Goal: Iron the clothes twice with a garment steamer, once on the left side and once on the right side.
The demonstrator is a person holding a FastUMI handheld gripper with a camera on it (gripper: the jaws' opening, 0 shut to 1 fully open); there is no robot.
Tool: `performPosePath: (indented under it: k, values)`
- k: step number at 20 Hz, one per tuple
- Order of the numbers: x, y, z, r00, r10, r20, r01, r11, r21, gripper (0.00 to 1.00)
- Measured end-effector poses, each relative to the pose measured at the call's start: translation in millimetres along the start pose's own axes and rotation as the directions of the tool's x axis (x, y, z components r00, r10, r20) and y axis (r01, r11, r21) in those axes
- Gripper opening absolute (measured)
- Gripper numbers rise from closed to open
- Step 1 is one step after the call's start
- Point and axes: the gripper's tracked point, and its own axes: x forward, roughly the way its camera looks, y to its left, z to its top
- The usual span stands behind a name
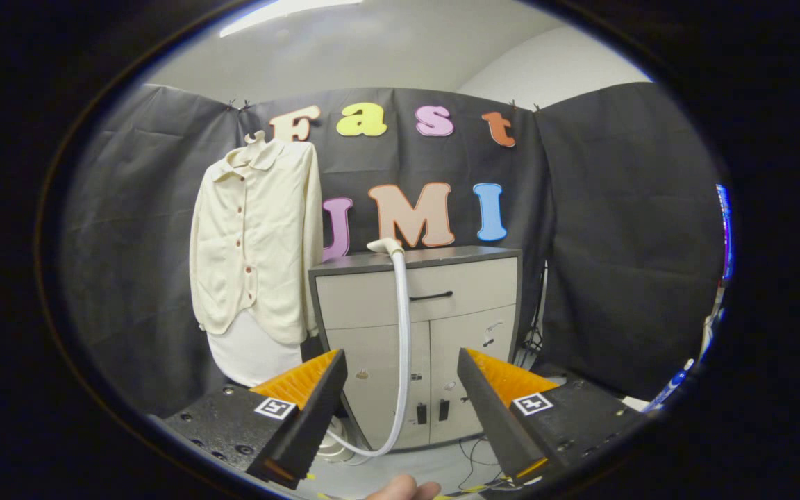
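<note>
- Nearest to us, part of a hand (403, 489) shows low between the two fingers of the gripper (401, 367).
- We see the gripper's fingers spread wide apart, with nothing held between them.
- Just beyond the fingers, a white hose (403, 333) loops down near the floor (435, 467) and climbs up the cabinet front; some thin cables (473, 455) lie on the floor to the right of it.
- The hose ends at the garment steamer head (386, 245), which rests on the near left part of the cabinet top.
- The cabinet (469, 292), straight ahead of the gap between the fingers, has one drawer with a dark handle above two doors; all are closed, so we cannot tell what is inside.
- To the left of the cabinet, and touching its left edge, a cream buttoned shirt (254, 243) hangs upright over a white garment, against the black cloth wall (615, 229) at the far side.
</note>
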Motion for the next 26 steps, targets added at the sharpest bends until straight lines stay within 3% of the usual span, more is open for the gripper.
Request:
performPosePath:
  k: [15,20,26]
  values:
    - [2,8,12,0.999,0.042,-0.026,-0.042,0.999,-0.006,0.98]
    - [67,22,39,0.997,0.08,-0.001,-0.08,0.997,-0.009,0.98]
    - [179,34,83,0.998,0.051,0.024,-0.05,0.997,-0.056,0.98]
